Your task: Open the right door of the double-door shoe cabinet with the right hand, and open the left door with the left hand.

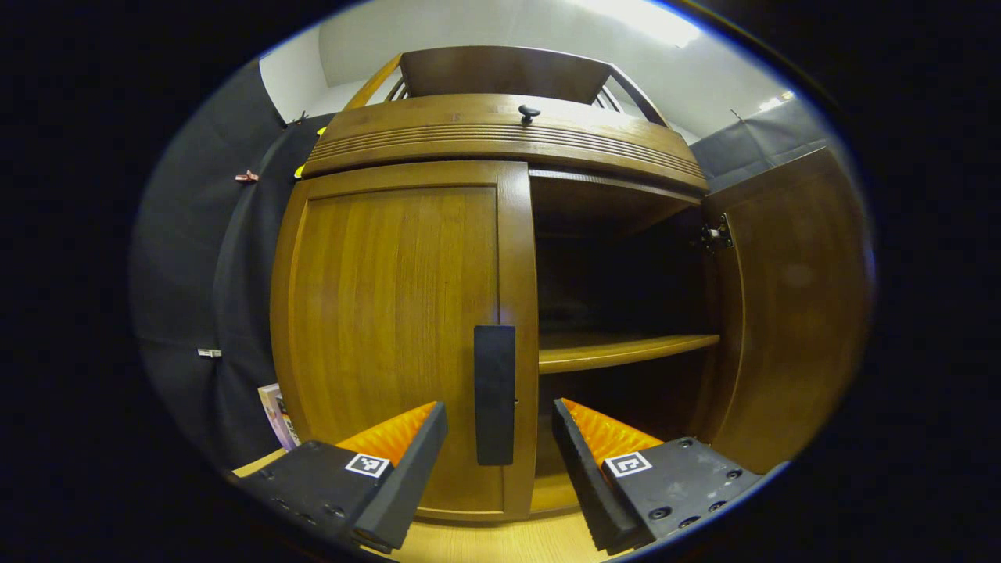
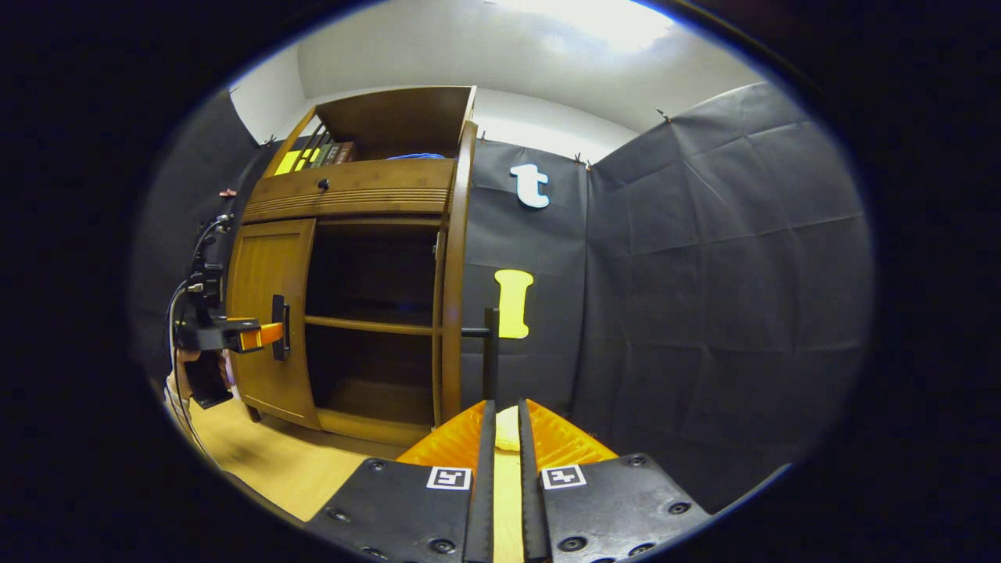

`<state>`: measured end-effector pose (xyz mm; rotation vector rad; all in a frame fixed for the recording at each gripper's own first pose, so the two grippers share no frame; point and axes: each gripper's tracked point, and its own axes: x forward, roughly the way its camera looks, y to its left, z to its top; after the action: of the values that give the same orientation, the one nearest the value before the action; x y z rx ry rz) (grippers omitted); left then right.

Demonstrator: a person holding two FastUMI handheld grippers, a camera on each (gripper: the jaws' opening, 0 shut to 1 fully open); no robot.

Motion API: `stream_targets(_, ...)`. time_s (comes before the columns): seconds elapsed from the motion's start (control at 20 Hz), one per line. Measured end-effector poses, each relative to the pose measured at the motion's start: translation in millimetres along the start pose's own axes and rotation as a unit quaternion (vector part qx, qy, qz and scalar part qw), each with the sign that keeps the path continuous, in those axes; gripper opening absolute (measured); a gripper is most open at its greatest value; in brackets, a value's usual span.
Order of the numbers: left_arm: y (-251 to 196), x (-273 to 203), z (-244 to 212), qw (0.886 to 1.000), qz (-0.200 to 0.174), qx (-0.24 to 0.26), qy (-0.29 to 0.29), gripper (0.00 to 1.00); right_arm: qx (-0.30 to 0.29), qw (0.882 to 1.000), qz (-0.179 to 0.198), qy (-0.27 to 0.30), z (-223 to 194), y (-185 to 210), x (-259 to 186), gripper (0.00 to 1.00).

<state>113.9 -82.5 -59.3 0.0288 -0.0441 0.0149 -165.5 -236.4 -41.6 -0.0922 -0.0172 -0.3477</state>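
The wooden shoe cabinet stands close in the left gripper view. Its left door is closed and carries a flat black handle. My left gripper is open, one finger on each side of that handle without touching it. The right door is swung wide open. In the right gripper view that door shows edge-on, its black handle ending right at my right gripper. Those fingers stand almost together with a thin slit; whether they pinch the handle is unclear. The left gripper sits by the left door's handle.
Inside the cabinet a bare shelf crosses the dark interior. A small knob sits on the drawer front above the doors. Books stand on the top shelf. A box leans left of the cabinet on the wooden floor.
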Motion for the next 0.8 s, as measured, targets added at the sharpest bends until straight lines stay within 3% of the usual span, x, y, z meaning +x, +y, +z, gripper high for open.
stream_targets(0.05,2.1,4.9,-1.3,1.000,0.006,0.002,-0.002,0.82,-0.001,1.000,0.010,0.000,-0.7,5.2,-1.2,0.33)
stream_targets(0.25,4.4,26.7,-9.3,1.000,0.017,0.000,-0.002,0.84,-0.017,1.000,0.025,-0.001,-2.8,13.6,-3.0,0.92)
stream_targets(0.3,3.9,32.0,-11.7,1.000,0.016,-0.007,-0.002,0.82,-0.020,0.999,0.028,0.001,-3.5,14.8,-4.7,0.97)
stream_targets(0.5,7.4,45.6,-20.0,1.000,0.021,-0.009,0.005,0.74,-0.003,0.999,0.031,0.013,-9.1,13.7,0.2,0.98)
stream_targets(0.65,9.8,50.7,-22.8,1.000,0.025,-0.004,0.009,0.52,0.013,1.000,0.024,0.015,-10.5,8.2,7.1,0.96)
stream_targets(0.7,7.1,51.3,-22.5,1.000,0.024,-0.008,0.008,0.45,0.013,1.000,0.021,0.017,-11.5,6.5,9.0,0.99)
stream_targets(0.75,7.2,51.3,-22.1,1.000,0.023,-0.008,0.009,0.38,0.011,1.000,0.017,0.020,-13.9,4.3,10.4,0.95)
stream_targets(0.8,7.7,50.6,-22.3,1.000,0.023,-0.007,0.009,0.36,0.010,1.000,0.012,0.023,-16.3,1.5,11.7,0.95)
